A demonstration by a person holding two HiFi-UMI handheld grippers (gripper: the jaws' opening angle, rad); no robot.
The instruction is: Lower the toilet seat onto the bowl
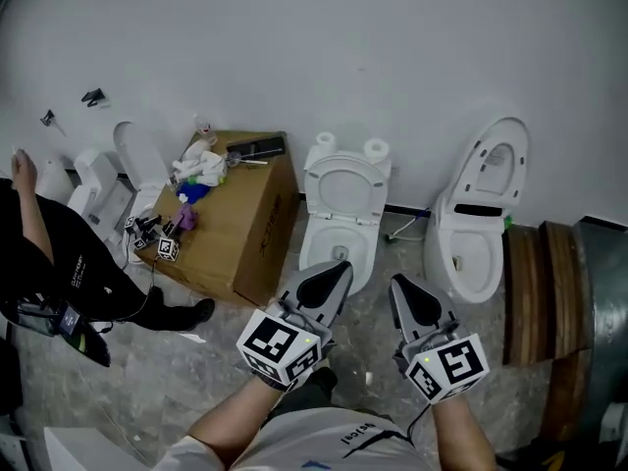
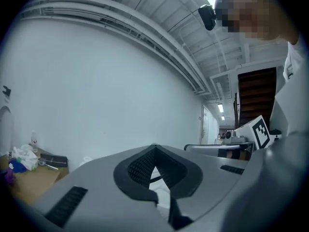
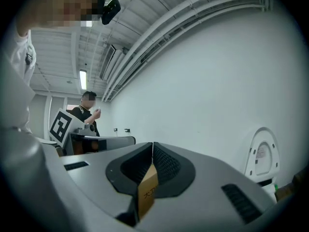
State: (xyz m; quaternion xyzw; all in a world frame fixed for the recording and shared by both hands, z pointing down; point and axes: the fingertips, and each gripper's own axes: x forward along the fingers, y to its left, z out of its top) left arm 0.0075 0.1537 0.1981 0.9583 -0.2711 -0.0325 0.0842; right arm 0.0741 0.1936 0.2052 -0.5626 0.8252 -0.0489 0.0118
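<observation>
Two white toilets stand against the wall in the head view. The middle toilet (image 1: 341,226) has its seat (image 1: 343,186) raised over the bowl (image 1: 338,251). The right toilet (image 1: 469,248) has its lid (image 1: 496,160) tilted up, and that lid (image 3: 261,154) also shows in the right gripper view. My left gripper (image 1: 340,266) is shut and empty, its tips hanging just in front of the middle bowl. My right gripper (image 1: 399,282) is shut and empty too, between the two toilets and short of both. In their own views the left gripper (image 2: 154,147) and right gripper (image 3: 152,144) point up at the wall.
A cardboard box (image 1: 243,226) with loose items on top stands left of the middle toilet. A person in black (image 1: 61,258) crouches at the far left by a third toilet (image 1: 106,180). Round wooden pieces (image 1: 546,292) and a grey duct (image 1: 601,292) fill the right side.
</observation>
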